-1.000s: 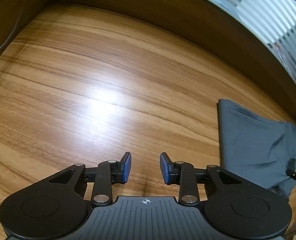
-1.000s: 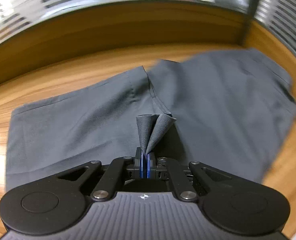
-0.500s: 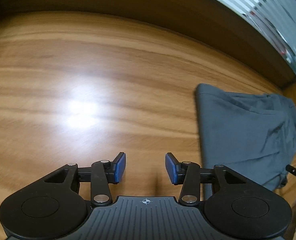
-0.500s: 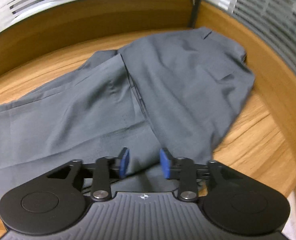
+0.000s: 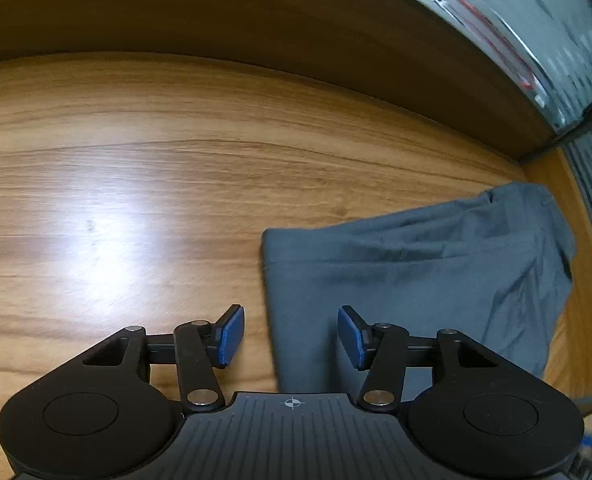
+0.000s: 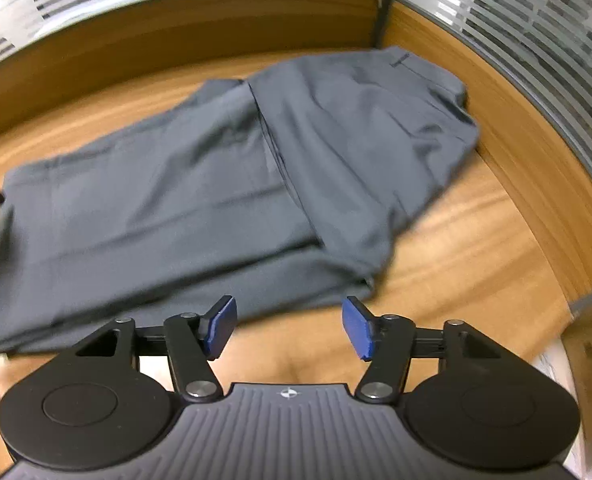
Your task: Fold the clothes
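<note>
A grey garment (image 6: 199,200), folded over itself, lies flat on the wooden table (image 5: 135,168). In the right wrist view my right gripper (image 6: 289,326) is open and empty, just off the garment's near edge, over bare wood. In the left wrist view the garment (image 5: 416,272) fills the right side. My left gripper (image 5: 291,334) is open, straddling its left hem, with the right pad over the cloth and the left pad over wood. Nothing is held.
A raised wooden ledge (image 6: 175,28) runs along the table's back and right side (image 6: 536,152), with striped glass panels (image 6: 536,20) above. The garment's far corner lies close to that corner. Bare wood stretches left of the garment (image 5: 95,240).
My right gripper let go of the pinched fold, opened wide and drew back off the garment. My left gripper swung right to the garment's left hem and opened wider.
</note>
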Action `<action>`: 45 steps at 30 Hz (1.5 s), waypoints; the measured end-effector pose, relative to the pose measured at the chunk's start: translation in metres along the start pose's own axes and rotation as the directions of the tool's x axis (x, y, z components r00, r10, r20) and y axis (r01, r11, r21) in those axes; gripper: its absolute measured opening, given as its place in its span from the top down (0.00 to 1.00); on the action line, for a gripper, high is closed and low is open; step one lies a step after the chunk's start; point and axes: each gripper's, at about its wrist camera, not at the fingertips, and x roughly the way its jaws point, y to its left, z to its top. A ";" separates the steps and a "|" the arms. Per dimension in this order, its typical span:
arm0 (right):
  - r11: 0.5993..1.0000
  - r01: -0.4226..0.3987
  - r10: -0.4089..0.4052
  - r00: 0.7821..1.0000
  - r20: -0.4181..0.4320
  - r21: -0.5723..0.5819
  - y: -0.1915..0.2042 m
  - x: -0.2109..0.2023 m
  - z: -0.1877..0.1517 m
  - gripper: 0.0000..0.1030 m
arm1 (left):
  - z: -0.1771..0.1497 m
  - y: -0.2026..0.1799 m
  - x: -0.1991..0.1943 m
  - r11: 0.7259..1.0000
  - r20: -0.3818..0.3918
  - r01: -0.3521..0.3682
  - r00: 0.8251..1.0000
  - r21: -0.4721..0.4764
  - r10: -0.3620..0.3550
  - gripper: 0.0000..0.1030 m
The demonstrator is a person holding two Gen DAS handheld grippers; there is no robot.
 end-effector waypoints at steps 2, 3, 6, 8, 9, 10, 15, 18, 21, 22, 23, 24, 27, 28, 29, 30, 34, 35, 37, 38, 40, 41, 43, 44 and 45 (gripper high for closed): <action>1.000 0.011 -0.011 1.000 -0.018 0.006 -0.006 -0.003 -0.010 0.35 | 0.004 -0.002 0.007 1.000 -0.002 0.000 1.000 -0.025 0.000 0.49; 1.000 0.017 -0.017 0.999 -0.027 0.009 -0.009 -0.005 -0.014 0.35 | 0.005 -0.003 0.010 0.999 -0.002 -0.006 1.000 -0.037 0.006 0.50; 0.999 0.039 -0.038 0.999 -0.039 0.023 -0.020 -0.008 -0.023 0.35 | 0.005 -0.001 0.015 0.995 0.010 -0.008 1.000 -0.100 0.009 0.71; 0.998 0.054 -0.052 0.998 -0.046 0.032 -0.028 -0.011 -0.028 0.35 | 0.005 0.001 0.018 0.989 0.020 -0.006 1.000 -0.147 0.009 0.79; 0.998 0.060 -0.058 0.997 -0.048 0.036 -0.032 -0.012 -0.030 0.35 | 0.004 0.001 0.019 0.987 0.028 -0.008 1.000 -0.162 0.013 0.84; 0.997 0.065 -0.063 0.997 -0.048 0.041 -0.036 -0.013 -0.031 0.34 | 0.003 0.001 0.019 0.985 0.040 -0.013 0.999 -0.172 0.020 0.91; 0.995 0.086 -0.083 0.996 -0.044 0.055 -0.056 -0.016 -0.031 0.34 | -0.006 0.003 0.007 0.971 0.083 -0.050 0.994 -0.235 0.072 0.94; 0.995 0.088 -0.085 0.996 -0.041 0.054 -0.064 -0.015 -0.029 0.34 | -0.009 0.005 -0.007 0.967 0.095 -0.090 0.989 -0.237 0.115 0.94; 0.995 0.082 -0.080 0.996 -0.037 0.051 -0.071 -0.012 -0.026 0.34 | -0.010 0.008 -0.017 0.967 0.102 -0.140 0.981 -0.212 0.164 0.94; 0.996 0.080 -0.078 0.996 -0.037 0.050 -0.073 -0.010 -0.025 0.34 | -0.009 0.009 -0.019 0.964 0.105 -0.150 0.979 -0.218 0.176 0.94; 0.996 0.076 -0.075 0.997 -0.036 0.051 -0.074 -0.008 -0.024 0.34 | -0.009 0.010 -0.021 0.961 0.107 -0.161 0.976 -0.224 0.188 0.94; 0.996 0.072 -0.071 0.997 -0.036 0.051 -0.076 -0.007 -0.023 0.34 | -0.008 0.011 -0.023 0.958 0.109 -0.171 0.974 -0.229 0.200 0.94; 0.997 0.054 -0.052 0.998 -0.032 0.062 -0.082 0.000 -0.017 0.34 | -0.007 0.014 -0.029 0.948 0.115 -0.201 0.965 -0.247 0.235 0.93; 0.996 0.045 -0.042 0.999 -0.030 0.072 -0.086 0.002 -0.015 0.34 | -0.007 0.015 -0.031 0.944 0.117 -0.211 0.962 -0.253 0.246 0.93; 0.996 0.036 -0.033 0.999 -0.028 0.083 -0.089 0.005 -0.013 0.34 | -0.006 0.016 -0.033 0.940 0.118 -0.221 0.959 -0.259 0.258 0.93; 0.995 0.027 -0.024 0.999 -0.025 0.093 -0.093 0.008 -0.010 0.34 | -0.006 0.016 -0.035 0.936 0.120 -0.231 0.955 -0.265 0.270 0.92; 0.991 -0.008 0.010 1.000 -0.010 0.135 -0.115 0.024 0.006 0.34 | -0.004 0.020 -0.043 0.919 0.126 -0.270 0.941 -0.289 0.316 0.83; 0.989 -0.017 0.018 1.000 -0.005 0.145 -0.123 0.030 0.012 0.34 | -0.004 0.021 -0.045 0.914 0.127 -0.279 0.936 -0.295 0.327 0.78; 0.986 -0.035 0.034 0.999 0.005 0.166 -0.139 0.042 0.025 0.34 | -0.006 0.011 -0.049 0.911 0.133 -0.276 0.935 -0.305 0.328 0.67; 0.985 -0.038 0.036 0.999 0.012 0.169 -0.146 0.048 0.033 0.34 | -0.008 0.004 -0.050 0.911 0.136 -0.271 0.936 -0.310 0.324 0.64; 0.986 -0.035 0.031 0.999 0.029 0.164 -0.159 0.059 0.049 0.34 | -0.011 -0.010 -0.054 0.911 0.142 -0.261 0.937 -0.319 0.318 0.62; 0.987 -0.033 0.027 0.999 0.038 0.159 -0.165 0.065 0.057 0.34 | -0.013 -0.019 -0.054 0.912 0.143 -0.259 0.938 -0.317 0.316 0.58; 0.987 -0.039 0.031 0.998 0.052 0.156 -0.178 0.078 0.076 0.34 | -0.019 -0.039 -0.051 0.917 0.140 -0.264 0.939 -0.299 0.316 0.54; 0.987 -0.044 0.036 0.998 0.054 0.157 -0.185 0.085 0.086 0.34 | -0.021 -0.050 -0.049 0.919 0.136 -0.267 0.939 -0.289 0.315 0.53; 0.986 -0.048 0.040 0.998 0.055 0.159 -0.191 0.093 0.096 0.34 | -0.024 -0.061 -0.045 0.922 0.132 -0.271 0.940 -0.278 0.316 0.51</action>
